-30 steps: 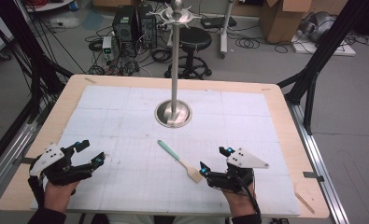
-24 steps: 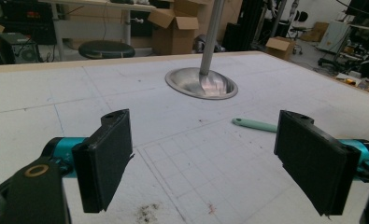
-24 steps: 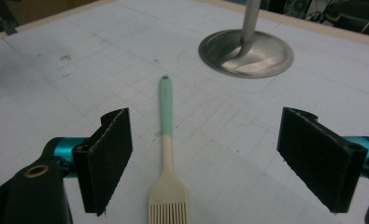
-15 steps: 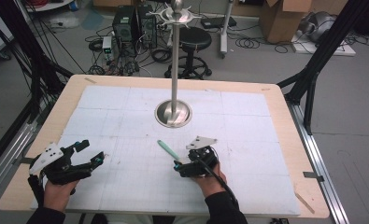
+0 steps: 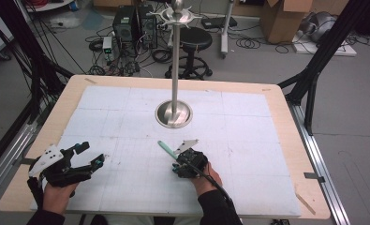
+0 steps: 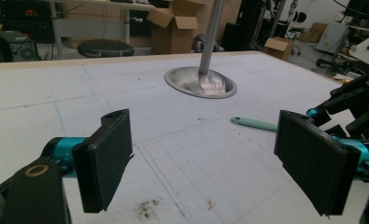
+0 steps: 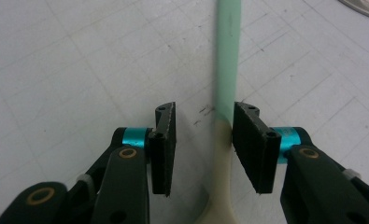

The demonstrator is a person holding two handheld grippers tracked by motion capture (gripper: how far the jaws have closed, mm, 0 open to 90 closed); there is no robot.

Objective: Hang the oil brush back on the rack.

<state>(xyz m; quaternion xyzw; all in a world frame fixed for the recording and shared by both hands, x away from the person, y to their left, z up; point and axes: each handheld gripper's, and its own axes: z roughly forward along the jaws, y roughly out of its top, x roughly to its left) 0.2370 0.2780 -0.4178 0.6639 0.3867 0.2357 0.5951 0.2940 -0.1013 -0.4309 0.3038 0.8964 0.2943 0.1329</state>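
Black jaws of the right hand-held gripper (image 7: 203,140) stand part-way open astride a spatula (image 7: 225,93), near the desk's near edge in the high view. In the right gripper view the right jaw is against or just beside the spatula's side, while a clear gap separates the left jaw from it; the grip is not closed on it. The spatula lies flat on the white gridded sheet (image 5: 248,140), with a mint-green handle that changes to a cream part at the jaws, widening toward the camera. In the high view the green handle (image 5: 166,149) points up and left from the right hand-held gripper (image 5: 188,164), toward the middle of the desk.

Near the left front corner, the left hand-held gripper (image 5: 86,157) hovers or rests with its jaws spread wide and nothing between them; in the left gripper view the pads (image 6: 102,163) frame bare sheet. Open sheet lies between the two grippers and to the right of the spatula, out to the desk's (image 5: 290,112) wooden border.

Farther off, a steel stand's round base (image 5: 173,114) sits on the sheet, well apart from the spatula, its pole (image 5: 175,61) rising upright.
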